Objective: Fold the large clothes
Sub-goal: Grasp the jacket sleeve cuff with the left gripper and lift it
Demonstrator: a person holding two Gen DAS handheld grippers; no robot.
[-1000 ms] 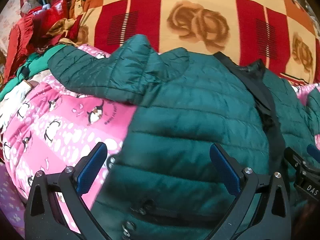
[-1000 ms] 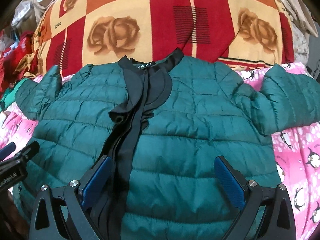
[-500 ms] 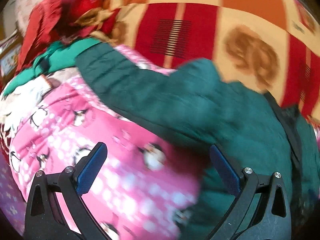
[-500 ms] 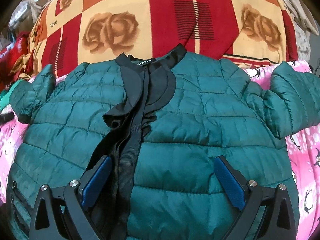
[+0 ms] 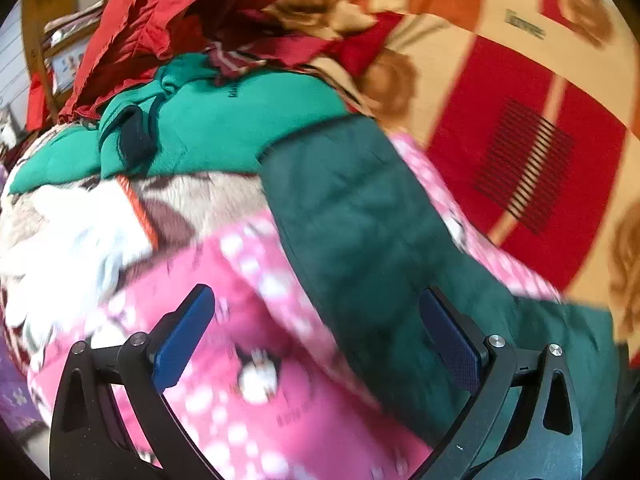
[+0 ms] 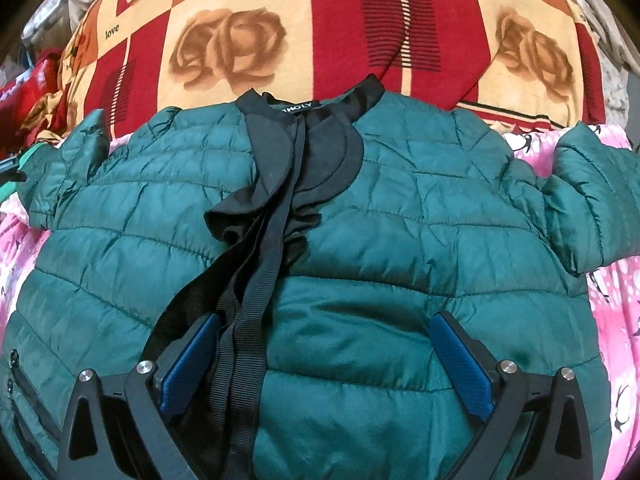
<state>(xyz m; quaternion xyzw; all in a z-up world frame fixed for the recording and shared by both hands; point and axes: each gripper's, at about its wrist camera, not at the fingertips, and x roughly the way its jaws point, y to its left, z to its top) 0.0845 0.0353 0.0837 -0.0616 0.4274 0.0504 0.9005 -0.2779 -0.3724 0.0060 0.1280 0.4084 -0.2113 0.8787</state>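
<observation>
A dark green quilted jacket (image 6: 400,240) lies face up on a pink penguin-print sheet (image 6: 616,308), with a black collar and black front straps (image 6: 256,280). Its right sleeve (image 6: 592,208) lies out to the side. My right gripper (image 6: 324,344) is open, low over the jacket's lower front, its left finger against the black straps. In the left wrist view the jacket's left sleeve (image 5: 360,224) runs across the pink sheet (image 5: 248,400). My left gripper (image 5: 316,332) is open and empty, with the sleeve by its right finger.
A red, orange and cream rose-print blanket (image 6: 320,32) covers the back. In the left wrist view a bright green garment (image 5: 224,120), a red garment (image 5: 132,32) and a white furry cloth (image 5: 80,232) are piled at the left.
My left gripper has swung left, off the jacket body and towards its left sleeve and the clothes pile. My right gripper has moved closer in and lower over the jacket front.
</observation>
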